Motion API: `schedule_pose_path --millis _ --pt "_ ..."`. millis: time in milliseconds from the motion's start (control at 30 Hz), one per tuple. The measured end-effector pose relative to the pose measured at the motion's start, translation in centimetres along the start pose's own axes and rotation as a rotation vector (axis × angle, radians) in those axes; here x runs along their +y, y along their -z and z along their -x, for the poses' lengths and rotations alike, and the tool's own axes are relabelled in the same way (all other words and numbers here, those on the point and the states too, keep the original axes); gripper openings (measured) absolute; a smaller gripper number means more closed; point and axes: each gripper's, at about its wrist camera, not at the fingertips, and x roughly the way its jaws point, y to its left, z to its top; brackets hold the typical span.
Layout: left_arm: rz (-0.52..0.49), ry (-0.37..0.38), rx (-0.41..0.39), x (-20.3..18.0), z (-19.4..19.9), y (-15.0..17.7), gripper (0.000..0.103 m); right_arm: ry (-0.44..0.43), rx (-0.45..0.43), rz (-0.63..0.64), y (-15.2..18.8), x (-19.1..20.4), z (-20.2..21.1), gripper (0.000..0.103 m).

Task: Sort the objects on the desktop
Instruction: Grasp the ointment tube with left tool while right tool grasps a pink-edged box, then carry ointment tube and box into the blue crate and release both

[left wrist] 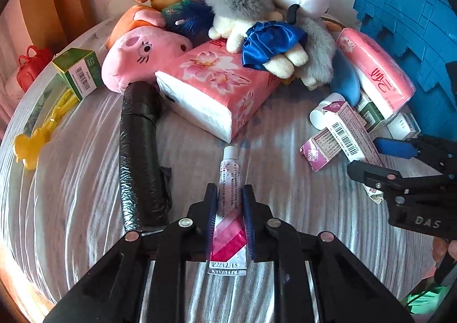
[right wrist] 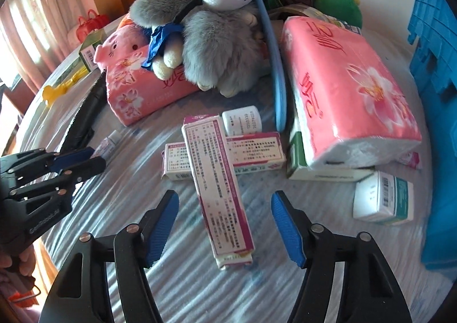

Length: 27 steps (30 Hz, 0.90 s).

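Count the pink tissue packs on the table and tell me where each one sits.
2. One pink tissue pack lies left of centre under the plush toys; the other tissue pack lies right, on the small boxes near the blue crate. More may be hidden under the toys.

A home room: curtains [right wrist: 25, 23], plush toys [left wrist: 234, 5], tissue packs [left wrist: 211, 88] crowd the table [left wrist: 85, 180].

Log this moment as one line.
left gripper: shut on ointment tube | right gripper: open, straddling long pink box | blue crate: right edge
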Motion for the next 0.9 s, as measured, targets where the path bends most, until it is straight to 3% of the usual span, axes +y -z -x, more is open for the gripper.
schedule_pose_path --millis 33,100,133,500,600,900 --pt "0.004 0.003 -0.004 0.0 0.3 0.0 0.017 0.0 0.006 0.004 -0.1 0.1 -0.2 0.049" --pt "0.003 0.005 -0.019 -0.2 1.0 -0.1 0.017 -0.01 0.024 0.002 -0.2 0.0 -0.6 0.031" --pt "-0.001 0.0 -0.027 -0.3 1.3 -0.1 0.017 -0.015 0.025 -0.003 -0.2 0.0 -0.6 0.027" --pt "-0.023 0.017 -0.107 -2.9 5.3 -1.2 0.017 -0.074 -0.084 -0.006 0.1 -1.0 5.2 0.028" --pt "-0.043 0.019 -0.131 -3.5 5.5 -3.5 0.018 -0.058 -0.142 0.003 -0.4 -1.6 8.0 0.028" --pt "-0.141 0.062 -0.307 -9.5 11.1 -8.9 0.018 0.034 -0.437 0.048 -3.6 -2.5 18.6 0.028"
